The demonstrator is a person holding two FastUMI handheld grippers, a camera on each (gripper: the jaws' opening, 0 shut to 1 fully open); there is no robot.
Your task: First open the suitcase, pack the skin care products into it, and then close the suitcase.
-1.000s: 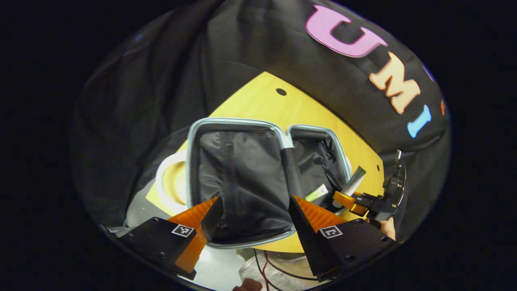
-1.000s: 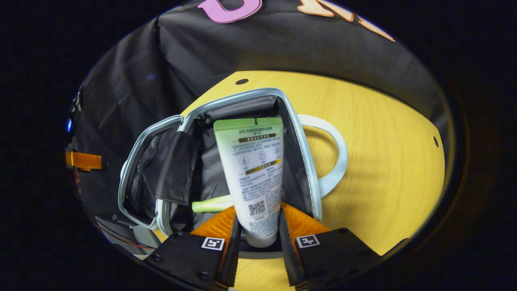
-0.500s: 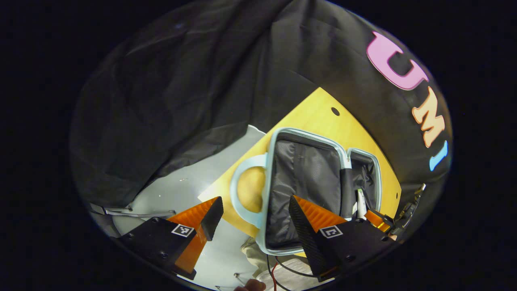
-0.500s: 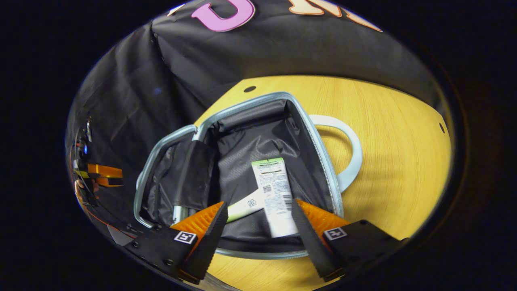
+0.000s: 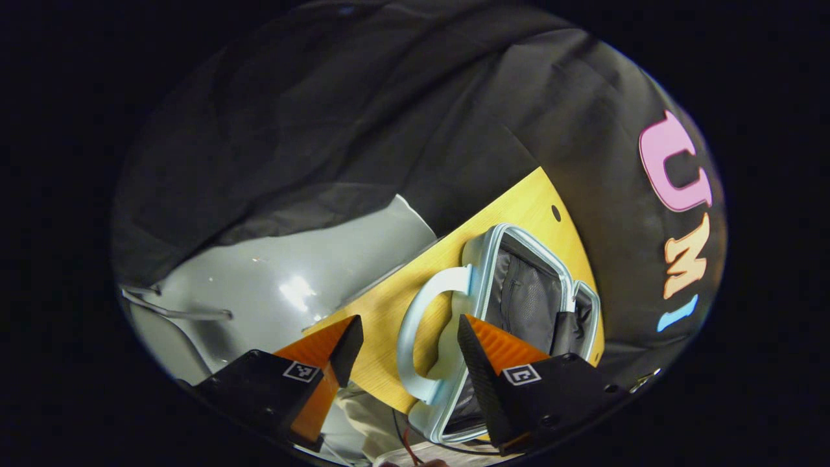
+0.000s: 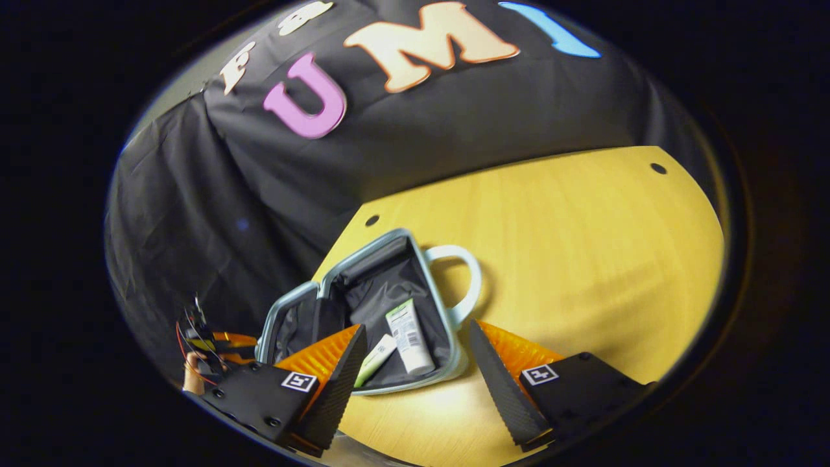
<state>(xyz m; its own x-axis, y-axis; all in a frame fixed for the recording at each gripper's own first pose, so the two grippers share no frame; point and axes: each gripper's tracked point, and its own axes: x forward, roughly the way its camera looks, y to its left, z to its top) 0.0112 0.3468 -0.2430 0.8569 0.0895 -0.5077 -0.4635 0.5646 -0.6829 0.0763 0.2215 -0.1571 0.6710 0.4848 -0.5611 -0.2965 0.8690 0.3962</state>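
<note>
The light-blue suitcase [image 6: 364,255] lies open on the yellow table [image 6: 583,246], its dark lining showing. A white tube [image 6: 410,338] and a thin green tube [image 6: 375,359] lie side by side in the half that carries the white handle [image 6: 465,279]. My right gripper [image 6: 417,334] is open and hovers above and in front of that half, holding nothing. My left gripper [image 5: 407,331] is open too, with nothing between its fingers. It hangs over the table's edge, in front of the suitcase [image 5: 478,285] and its handle [image 5: 415,344]. In the right gripper view, the left gripper [image 6: 217,344] sits beyond the lid half.
A hand [image 6: 191,379] holds the left gripper at the far left of the right gripper view. Grey floor [image 5: 279,279] lies past the table's edge [image 5: 389,279]. Black cloth walls close in behind the table. Bare tabletop stretches right of the suitcase.
My right gripper opened, dropped the white tube into the suitcase beside the green one, and drew back and up. My left gripper swung away from over the suitcase toward the table's edge.
</note>
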